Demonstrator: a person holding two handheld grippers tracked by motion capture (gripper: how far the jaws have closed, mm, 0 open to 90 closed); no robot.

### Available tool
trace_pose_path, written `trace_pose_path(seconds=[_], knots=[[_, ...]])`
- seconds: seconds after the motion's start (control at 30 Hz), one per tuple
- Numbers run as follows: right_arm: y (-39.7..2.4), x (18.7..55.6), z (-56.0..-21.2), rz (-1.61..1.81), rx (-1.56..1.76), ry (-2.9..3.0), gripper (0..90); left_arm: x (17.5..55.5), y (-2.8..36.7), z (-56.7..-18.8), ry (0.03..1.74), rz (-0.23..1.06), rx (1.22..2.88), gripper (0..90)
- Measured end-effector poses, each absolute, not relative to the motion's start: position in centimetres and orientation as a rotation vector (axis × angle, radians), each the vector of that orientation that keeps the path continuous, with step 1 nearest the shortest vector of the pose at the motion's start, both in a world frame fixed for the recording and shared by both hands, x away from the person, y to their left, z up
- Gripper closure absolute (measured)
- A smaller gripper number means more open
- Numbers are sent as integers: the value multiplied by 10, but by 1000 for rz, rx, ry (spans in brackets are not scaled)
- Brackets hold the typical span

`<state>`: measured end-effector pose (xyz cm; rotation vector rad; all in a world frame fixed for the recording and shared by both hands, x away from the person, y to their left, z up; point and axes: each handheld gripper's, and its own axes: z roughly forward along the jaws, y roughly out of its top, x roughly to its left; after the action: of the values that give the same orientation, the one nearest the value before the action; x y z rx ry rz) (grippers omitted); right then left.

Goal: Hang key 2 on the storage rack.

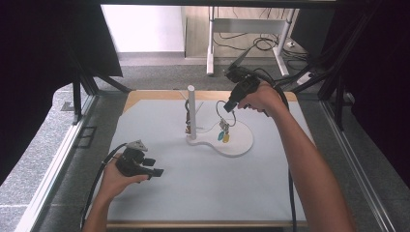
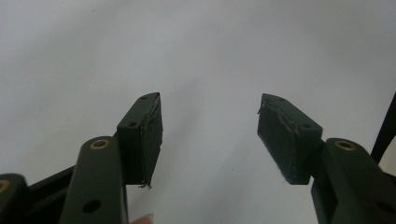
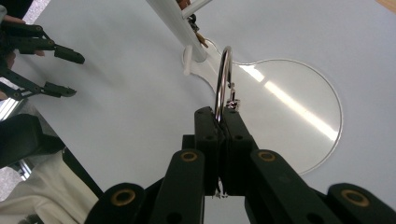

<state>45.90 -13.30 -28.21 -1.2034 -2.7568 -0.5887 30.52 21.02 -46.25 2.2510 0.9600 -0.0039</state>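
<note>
The right arm reaches far across the table (image 1: 159, 193), its hand raised above the white stand (image 1: 227, 142). The right gripper (image 1: 227, 107) pinches a metal ring (image 3: 223, 84), keys (image 1: 224, 131) dangling over the stand's base. The left gripper (image 1: 153, 167) rests low near the table's front-left, jaws spread, holding nothing.

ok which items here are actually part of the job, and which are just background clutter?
In play:
- key ring with hanging tags, clamped in the right gripper
- white stand with its round base
- left gripper, open, holding nothing

Background:
- desk legs and floor cables beyond the table
</note>
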Motion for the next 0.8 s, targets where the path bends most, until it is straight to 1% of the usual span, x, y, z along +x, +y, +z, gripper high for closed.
trace_pose_path(seconds=[0.8], knots=[[-119,471,-274,-594,-1231,-2759,878,305,212,-463,959,-7,2242,405]])
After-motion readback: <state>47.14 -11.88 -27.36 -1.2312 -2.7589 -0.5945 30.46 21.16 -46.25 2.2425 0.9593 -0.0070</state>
